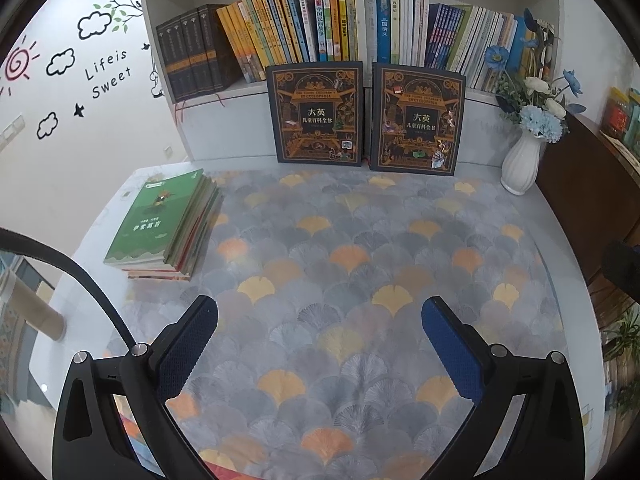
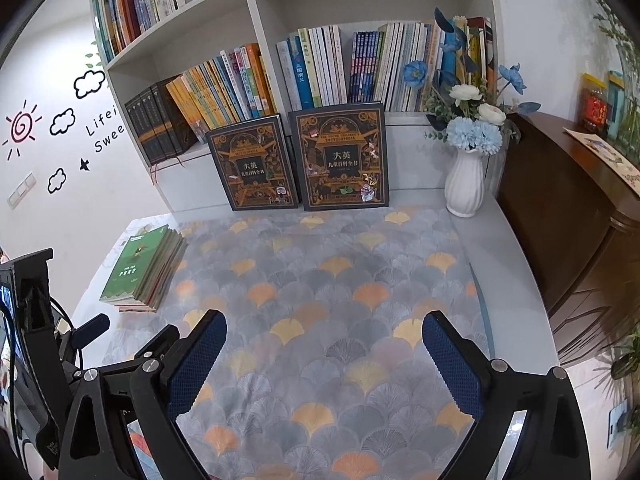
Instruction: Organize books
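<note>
Left wrist: book stack [image 1: 164, 226] at table [image 1: 100, 216] edge — centre open.

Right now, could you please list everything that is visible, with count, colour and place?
stack of books: one pile, green cover on top, lying flat at the table's left edge
encyclopedia volumes: two, dark with gold ornament, standing upright side by side against the shelf base
shelf books: many, mostly yellow, blue, white and black, upright or leaning in the bookcase
vase: one, white, ribbed, holding blue and white flowers, table's back right corner
table mat: one, grey with orange and yellow fan pattern, covering the table
wooden cabinet: one, dark brown, right of the table
left gripper: open, above the mat
right gripper: open, above the mat
</note>
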Tool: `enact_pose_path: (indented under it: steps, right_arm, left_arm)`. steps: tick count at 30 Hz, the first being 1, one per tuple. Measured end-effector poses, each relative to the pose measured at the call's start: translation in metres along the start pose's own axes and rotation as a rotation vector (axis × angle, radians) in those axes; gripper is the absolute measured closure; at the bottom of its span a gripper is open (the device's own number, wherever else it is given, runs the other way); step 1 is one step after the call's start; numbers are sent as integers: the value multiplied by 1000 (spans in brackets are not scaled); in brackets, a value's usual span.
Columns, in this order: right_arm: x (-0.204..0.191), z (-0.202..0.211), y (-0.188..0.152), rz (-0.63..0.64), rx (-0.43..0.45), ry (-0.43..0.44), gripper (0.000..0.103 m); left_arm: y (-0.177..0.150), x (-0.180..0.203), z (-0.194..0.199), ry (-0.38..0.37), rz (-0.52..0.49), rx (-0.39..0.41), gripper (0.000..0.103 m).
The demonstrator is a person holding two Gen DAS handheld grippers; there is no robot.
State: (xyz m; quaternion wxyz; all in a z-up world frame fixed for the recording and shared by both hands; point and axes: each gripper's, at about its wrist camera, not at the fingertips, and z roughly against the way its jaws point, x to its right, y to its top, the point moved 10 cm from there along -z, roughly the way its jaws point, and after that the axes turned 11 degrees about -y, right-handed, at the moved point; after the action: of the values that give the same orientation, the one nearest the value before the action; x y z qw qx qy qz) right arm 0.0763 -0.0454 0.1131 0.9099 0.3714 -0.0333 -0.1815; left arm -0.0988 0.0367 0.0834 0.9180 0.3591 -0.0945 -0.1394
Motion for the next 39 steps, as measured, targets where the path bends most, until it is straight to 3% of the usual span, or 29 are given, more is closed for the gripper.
enact_pose_path:
  steps: [25, 39]
  right_arm:
    - [1, -16, -7, 2, -31, -20, 5]
    - [13, -58, -29, 12, -97, -61, 5]
  left_arm:
    - [-4, 2, -18, 3, -2, -34, 1]
    - [-26, -1, -49, 46, 3, -70, 1]
